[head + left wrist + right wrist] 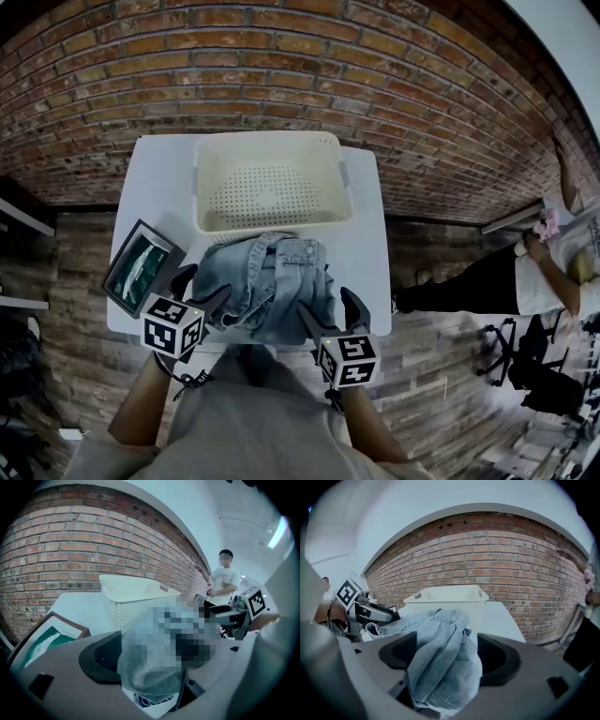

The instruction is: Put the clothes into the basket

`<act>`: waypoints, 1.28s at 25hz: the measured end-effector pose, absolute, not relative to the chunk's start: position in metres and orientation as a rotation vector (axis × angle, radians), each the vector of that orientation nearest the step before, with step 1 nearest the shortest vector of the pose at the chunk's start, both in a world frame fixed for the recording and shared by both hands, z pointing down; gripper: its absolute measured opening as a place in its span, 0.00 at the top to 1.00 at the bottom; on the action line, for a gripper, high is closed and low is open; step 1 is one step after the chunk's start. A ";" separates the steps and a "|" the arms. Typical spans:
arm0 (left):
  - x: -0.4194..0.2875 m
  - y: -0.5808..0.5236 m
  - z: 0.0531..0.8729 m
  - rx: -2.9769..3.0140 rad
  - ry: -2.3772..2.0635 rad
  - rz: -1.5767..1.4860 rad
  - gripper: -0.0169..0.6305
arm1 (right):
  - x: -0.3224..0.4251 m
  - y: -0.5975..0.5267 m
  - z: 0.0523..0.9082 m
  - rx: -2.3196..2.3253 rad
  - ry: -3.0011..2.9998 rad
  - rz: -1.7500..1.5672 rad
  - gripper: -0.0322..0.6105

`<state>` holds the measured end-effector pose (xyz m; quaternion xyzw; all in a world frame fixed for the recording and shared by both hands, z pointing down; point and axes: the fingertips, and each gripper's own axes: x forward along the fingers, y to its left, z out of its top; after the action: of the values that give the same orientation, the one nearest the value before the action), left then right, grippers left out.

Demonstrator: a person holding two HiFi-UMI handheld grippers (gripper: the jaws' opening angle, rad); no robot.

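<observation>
Now | left gripper (pixel 201 289): fingers apart round denim garment (pixel 272 281) | right gripper (pixel 331 314): likewise

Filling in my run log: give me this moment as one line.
denim garment on table, before basket | left gripper open astride denim | right gripper open astride denim

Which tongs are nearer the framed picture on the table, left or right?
Left. The left tongs sit just beside the framed picture; the right tongs are on the other side of the denim garment, farther away.

Left claw (pixel 201 291) and right claw (pixel 332 314) both gape, angled downward.
</observation>
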<state>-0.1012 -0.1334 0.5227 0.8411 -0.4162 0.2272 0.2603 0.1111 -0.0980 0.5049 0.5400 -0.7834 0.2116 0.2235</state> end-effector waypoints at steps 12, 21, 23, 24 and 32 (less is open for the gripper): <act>-0.092 -0.134 0.565 2.171 -0.973 0.758 0.24 | 0.102 -0.100 0.545 1.312 -2.106 0.796 0.14; -0.086 -0.136 0.608 2.032 -0.851 0.853 0.17 | 0.103 -0.104 0.588 1.185 -2.026 1.075 0.05; -0.084 -0.135 0.616 2.006 -0.810 0.859 0.16 | 0.098 -0.103 0.598 1.123 -2.024 1.160 0.05; -0.083 -0.134 0.620 1.993 -0.789 0.854 0.16 | 0.094 -0.101 0.604 1.088 -2.023 1.216 0.05; -0.071 -0.132 0.628 1.989 -0.694 0.842 0.17 | 0.073 -0.097 0.621 0.914 -2.033 1.450 0.05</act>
<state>-0.0707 -0.1317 0.6283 0.7947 -0.2771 0.3363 0.4226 0.0732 -0.0974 0.6208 0.3337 -0.7423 0.5296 0.2390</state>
